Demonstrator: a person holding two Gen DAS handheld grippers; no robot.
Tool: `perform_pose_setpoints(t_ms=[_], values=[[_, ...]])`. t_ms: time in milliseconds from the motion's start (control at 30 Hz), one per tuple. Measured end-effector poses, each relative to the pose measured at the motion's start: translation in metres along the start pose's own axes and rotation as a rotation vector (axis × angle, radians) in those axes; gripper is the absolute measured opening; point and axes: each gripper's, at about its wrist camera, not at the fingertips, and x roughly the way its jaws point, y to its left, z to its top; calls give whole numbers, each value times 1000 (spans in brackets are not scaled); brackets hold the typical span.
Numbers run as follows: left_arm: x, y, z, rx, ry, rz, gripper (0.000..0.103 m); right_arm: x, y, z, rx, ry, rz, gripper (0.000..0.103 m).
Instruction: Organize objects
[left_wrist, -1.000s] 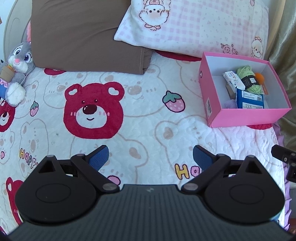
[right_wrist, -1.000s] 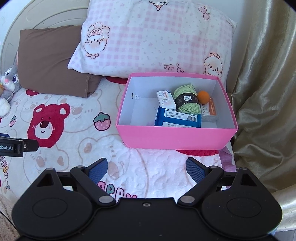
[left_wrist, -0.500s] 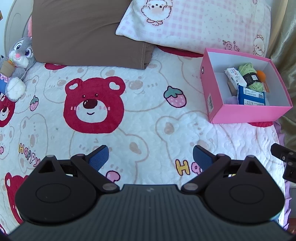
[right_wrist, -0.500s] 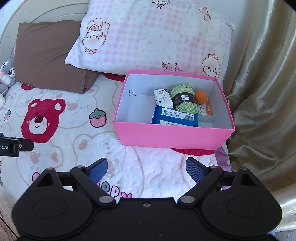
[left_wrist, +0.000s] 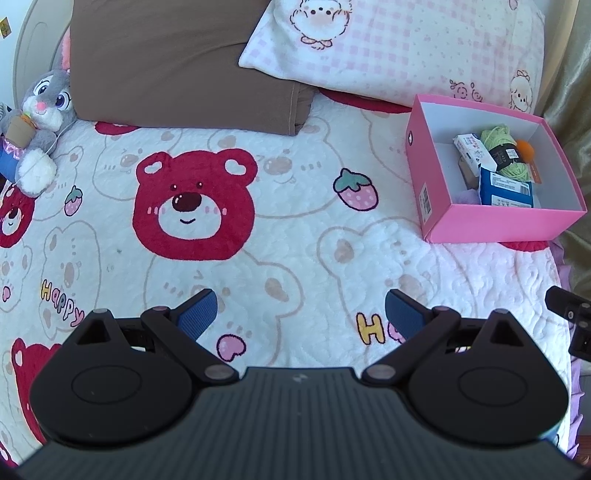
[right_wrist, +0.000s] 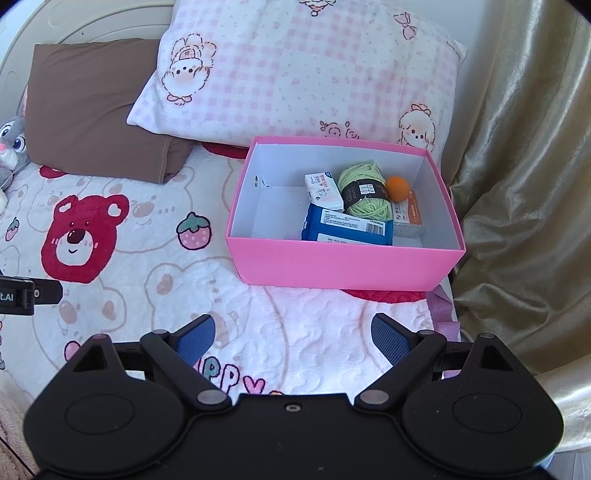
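A pink box (right_wrist: 347, 267) (left_wrist: 495, 227) sits on the bed by the pink checked pillow. Inside it lie a green yarn ball (right_wrist: 367, 192) (left_wrist: 504, 153), an orange ball (right_wrist: 398, 187), a blue packet (right_wrist: 345, 229) (left_wrist: 506, 188), a small white carton (right_wrist: 323, 186) and an orange-labelled pack (right_wrist: 408, 218). My right gripper (right_wrist: 291, 338) hovers open in front of the box, empty. My left gripper (left_wrist: 299, 312) is open and empty above the quilt, left of the box.
A bear-print quilt (left_wrist: 258, 240) covers the bed. A grey plush rabbit (left_wrist: 37, 125) leans at the far left by a brown pillow (left_wrist: 177, 62). A pink checked pillow (right_wrist: 295, 70) lies behind the box; a gold curtain (right_wrist: 524, 166) hangs on the right.
Both grippers have drawn back and up from the bed, so the box and quilt look smaller and more of the pillows shows. Both stayed open.
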Motion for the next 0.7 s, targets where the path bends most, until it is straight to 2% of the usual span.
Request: perform_pose_setpoints(t_ms=[333, 533, 700], values=[[1, 3, -1, -9, 7, 3, 99, -1, 3, -1, 6, -3, -6, 94], [4, 12, 2, -63, 21, -8, 99, 1, 4, -1, 4, 2, -10, 94], [4, 13, 1, -55, 15, -23, 99, 1, 6, -1, 2, 4, -14, 94]])
